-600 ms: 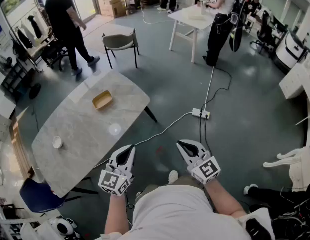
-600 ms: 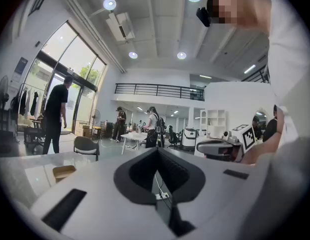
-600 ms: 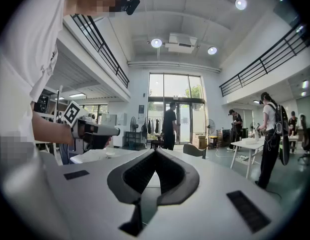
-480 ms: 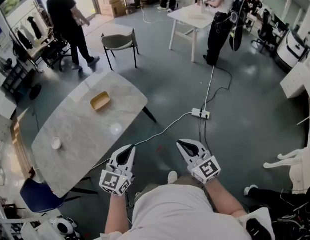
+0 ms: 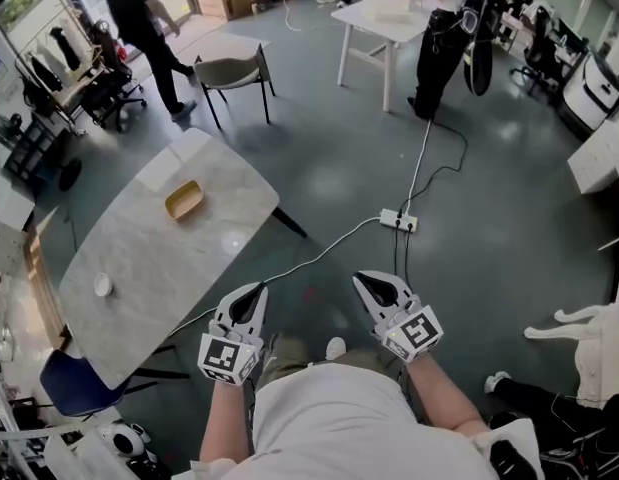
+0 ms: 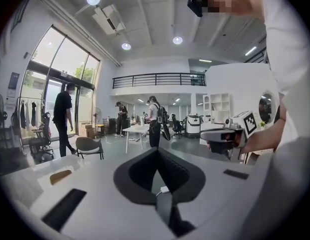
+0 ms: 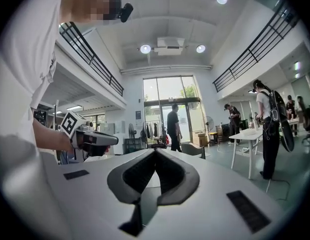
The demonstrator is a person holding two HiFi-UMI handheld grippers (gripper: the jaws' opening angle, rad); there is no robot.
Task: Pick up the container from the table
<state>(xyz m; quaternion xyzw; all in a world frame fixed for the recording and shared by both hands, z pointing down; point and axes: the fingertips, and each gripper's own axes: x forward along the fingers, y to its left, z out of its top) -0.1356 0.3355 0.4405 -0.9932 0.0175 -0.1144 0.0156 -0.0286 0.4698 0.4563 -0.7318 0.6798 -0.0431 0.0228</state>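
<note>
The container, a shallow tan tray, lies on the far part of the marble table at the left of the head view. It also shows small in the left gripper view, container. My left gripper hangs in the air off the table's near right edge, its jaws shut with nothing between them. My right gripper is held level beside it over the floor, jaws also shut and empty. Each gripper view shows the other gripper: right gripper, left gripper.
A small white cup stands on the table's near left. A blue chair sits below the table, a grey chair beyond it. A power strip and cables cross the floor. People stand by a white table and at the top left.
The table and container have slid a little to the left in the head view. The person in black at the top left has walked farther off. Both grippers keep their places.
</note>
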